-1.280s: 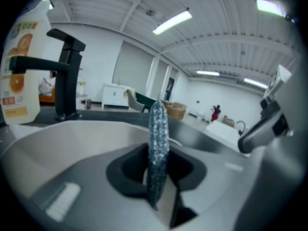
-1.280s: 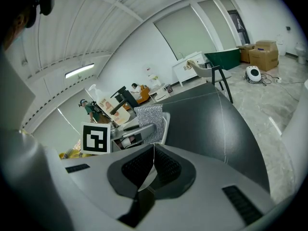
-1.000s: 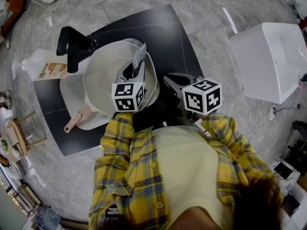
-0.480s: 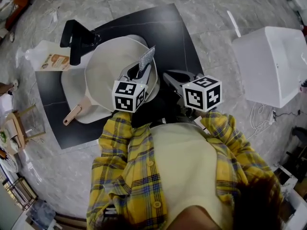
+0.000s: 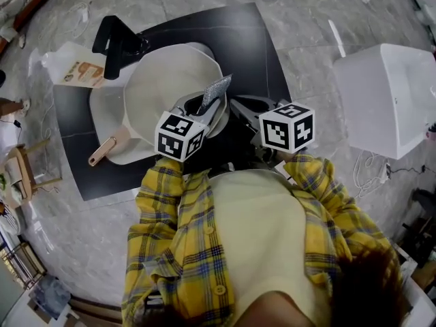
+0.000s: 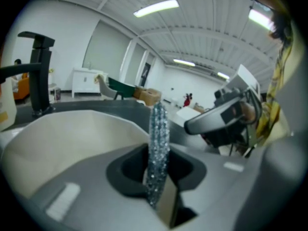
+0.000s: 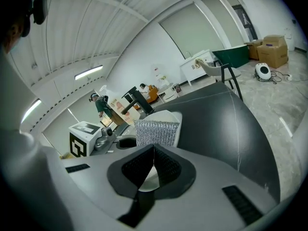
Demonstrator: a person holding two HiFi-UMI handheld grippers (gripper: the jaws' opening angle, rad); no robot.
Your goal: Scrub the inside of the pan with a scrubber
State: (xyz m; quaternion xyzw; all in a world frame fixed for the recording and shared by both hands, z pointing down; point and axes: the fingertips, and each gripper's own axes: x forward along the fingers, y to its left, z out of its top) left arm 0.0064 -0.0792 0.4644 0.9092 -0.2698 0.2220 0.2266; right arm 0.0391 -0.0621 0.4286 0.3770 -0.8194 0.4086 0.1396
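Jaws of the left gripper (image 6: 156, 186) clamp the scrubber (image 6: 158, 138), which stands upright and edge-on; the pan (image 6: 72, 134) lies ahead and to the left, lower down. The right gripper (image 7: 151, 160) has its jaws pressed together, empty, with the scrubber just ahead. From the head view, the scrubber hangs over the pan's near rim, and the left gripper is nearer.

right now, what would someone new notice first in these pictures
The glittery silver scrubber stands out, pinched in the left gripper over the near rim of the big cream pan. The person's yellow plaid shirt fills the lower head view, and the right gripper is shut and empty beside the pan.
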